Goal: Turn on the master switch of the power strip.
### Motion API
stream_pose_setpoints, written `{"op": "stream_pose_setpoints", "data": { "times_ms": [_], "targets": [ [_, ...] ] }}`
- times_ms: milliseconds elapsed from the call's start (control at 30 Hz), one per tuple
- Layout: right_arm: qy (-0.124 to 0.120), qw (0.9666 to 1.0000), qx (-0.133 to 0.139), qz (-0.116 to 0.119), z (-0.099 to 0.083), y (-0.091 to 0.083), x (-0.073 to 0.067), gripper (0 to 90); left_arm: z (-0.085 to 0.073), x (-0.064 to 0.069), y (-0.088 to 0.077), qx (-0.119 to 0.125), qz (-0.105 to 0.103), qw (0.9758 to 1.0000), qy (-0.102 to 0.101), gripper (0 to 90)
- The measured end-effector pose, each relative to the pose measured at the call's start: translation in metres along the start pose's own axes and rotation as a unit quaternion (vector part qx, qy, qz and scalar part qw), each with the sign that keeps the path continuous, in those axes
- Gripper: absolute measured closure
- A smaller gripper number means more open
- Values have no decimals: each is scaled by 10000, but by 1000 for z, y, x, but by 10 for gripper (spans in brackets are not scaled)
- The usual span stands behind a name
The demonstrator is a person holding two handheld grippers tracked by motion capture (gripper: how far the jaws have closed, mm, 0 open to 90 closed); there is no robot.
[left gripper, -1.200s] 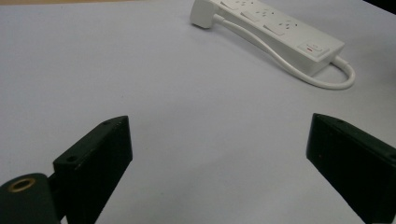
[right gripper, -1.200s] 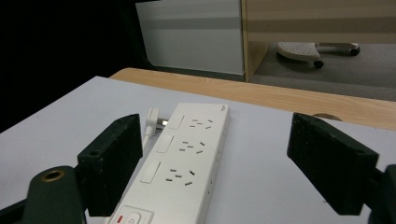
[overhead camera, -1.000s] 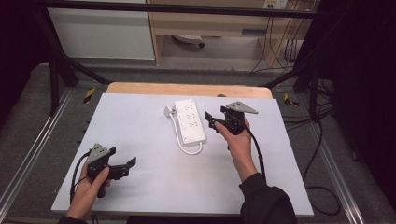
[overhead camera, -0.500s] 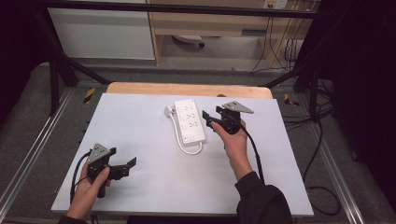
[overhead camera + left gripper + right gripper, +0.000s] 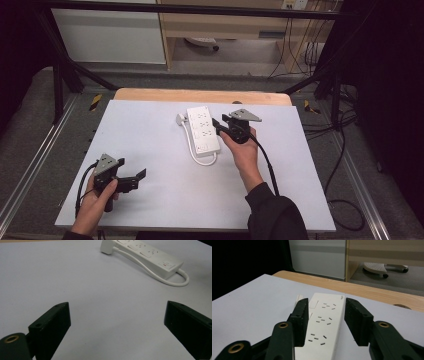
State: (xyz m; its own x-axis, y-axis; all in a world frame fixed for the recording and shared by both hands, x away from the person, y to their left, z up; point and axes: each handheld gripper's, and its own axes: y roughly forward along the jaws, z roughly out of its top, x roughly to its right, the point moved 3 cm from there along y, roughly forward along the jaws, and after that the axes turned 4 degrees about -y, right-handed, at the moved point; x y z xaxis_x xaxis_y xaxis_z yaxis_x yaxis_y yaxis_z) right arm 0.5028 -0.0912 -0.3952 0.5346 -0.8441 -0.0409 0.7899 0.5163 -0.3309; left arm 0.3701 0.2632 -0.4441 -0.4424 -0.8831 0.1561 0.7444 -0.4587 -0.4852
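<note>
We're looking down at a white counter (image 5: 150, 130) with a white power strip (image 5: 202, 129) lying near its far middle, long side running away from us. Its cord (image 5: 204, 161) is looping around the near end and running back up the left side to the plug (image 5: 181, 119), which is sitting just beside the strip's far left corner.

The right gripper (image 5: 218, 127) is sitting at the strip's right edge, pointing left across it. In the right gripper view, the right gripper (image 5: 325, 315) is looking along the strip's length, and its fingers (image 5: 301, 315) are straddling the strip (image 5: 325, 322), one on each long side. They've just been closing in, with the strip between them, but we're still seeing a sliver of gap on the right side and can't really tell about the left, so they're apart and not clamped on it.

The left gripper (image 5: 140, 177) is hanging out at the near left of the counter, well apart from the strip, with nothing in it. In the left gripper view, its fingers (image 5: 51, 325) are standing wide apart over bare counter (image 5: 75, 277), and the strip (image 5: 150, 255) with its red-marked switch (image 5: 167, 264) is showing up far ahead toward the upper right.

Past the counter's wooden far edge (image 5: 200, 95) there's a light cabinet (image 5: 110, 35).
</note>
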Motion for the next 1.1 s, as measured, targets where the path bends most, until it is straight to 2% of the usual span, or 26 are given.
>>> {"op": "stream_pose_setpoints", "data": {
  "times_ms": [567,1100],
  "targets": [
    [-236,9996,-71,104,-7,7,-6,753,-1,0,0,-27,6,10000,27,68],
    [-345,9990,-103,261,-16,16,-20,871,-1,-1,-1,-17,9,10000,27,68]
  ]
}}
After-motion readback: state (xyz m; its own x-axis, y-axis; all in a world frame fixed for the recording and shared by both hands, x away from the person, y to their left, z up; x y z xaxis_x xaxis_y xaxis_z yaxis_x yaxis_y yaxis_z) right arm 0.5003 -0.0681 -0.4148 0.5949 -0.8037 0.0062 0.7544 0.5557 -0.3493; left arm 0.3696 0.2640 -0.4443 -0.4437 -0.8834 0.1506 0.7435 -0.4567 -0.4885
